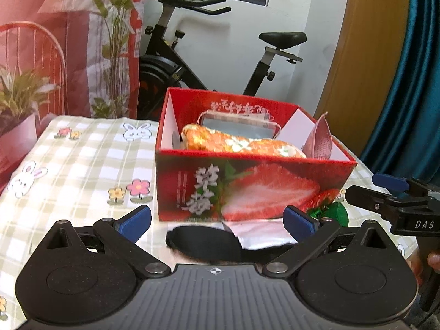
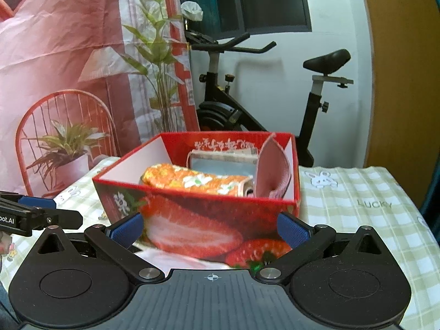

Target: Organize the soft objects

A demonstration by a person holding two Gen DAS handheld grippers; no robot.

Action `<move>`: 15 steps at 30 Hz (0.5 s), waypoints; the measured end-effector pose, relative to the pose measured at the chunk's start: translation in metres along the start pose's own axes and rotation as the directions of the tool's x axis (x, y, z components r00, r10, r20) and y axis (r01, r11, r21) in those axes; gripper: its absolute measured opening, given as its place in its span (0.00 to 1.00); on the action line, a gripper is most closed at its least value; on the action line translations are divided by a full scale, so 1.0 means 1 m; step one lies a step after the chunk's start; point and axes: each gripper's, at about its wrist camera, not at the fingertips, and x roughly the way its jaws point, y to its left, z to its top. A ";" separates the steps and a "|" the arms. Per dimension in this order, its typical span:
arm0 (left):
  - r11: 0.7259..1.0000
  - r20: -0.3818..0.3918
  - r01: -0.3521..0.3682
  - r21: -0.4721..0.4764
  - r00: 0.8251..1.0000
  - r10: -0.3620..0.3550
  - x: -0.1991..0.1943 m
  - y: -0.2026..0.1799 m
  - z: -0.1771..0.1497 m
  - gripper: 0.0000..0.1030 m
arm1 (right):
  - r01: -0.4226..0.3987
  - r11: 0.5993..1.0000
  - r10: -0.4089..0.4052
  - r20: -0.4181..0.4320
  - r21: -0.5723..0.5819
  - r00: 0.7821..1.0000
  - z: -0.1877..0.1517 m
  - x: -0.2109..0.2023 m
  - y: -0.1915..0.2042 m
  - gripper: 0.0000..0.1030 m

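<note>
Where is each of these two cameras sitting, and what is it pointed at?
Left wrist: rides on the left tongs, facing the strawberry box over a black-and-white cloth; the open right tongs and a fingertip show at right.
Right wrist: rides on the open right tongs, facing the same box; the left tongs poke in at left.
Shared: box, orange floral roll, exercise bike.

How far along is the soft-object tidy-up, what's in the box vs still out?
Done: the strawberry box already holds an orange floral roll, a pink pouch and a clear pouch. In hand: nothing; the left hand-held gripper and right hand-held gripper are both open. Left: a black-and-white soft item lies on the tablecloth in front of the box.
</note>
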 end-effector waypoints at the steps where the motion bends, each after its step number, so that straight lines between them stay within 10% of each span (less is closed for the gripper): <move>1: 1.000 -0.004 0.000 -0.003 1.000 0.000 0.000 0.000 -0.003 1.00 | 0.004 1.000 -0.004 -0.004 0.003 1.000 -0.004 0.000 0.000 1.00; 15: 0.998 -0.034 -0.017 -0.068 0.999 0.015 0.003 0.010 -0.029 1.00 | 0.038 0.999 -0.037 -0.042 0.024 0.998 -0.049 -0.002 0.001 1.00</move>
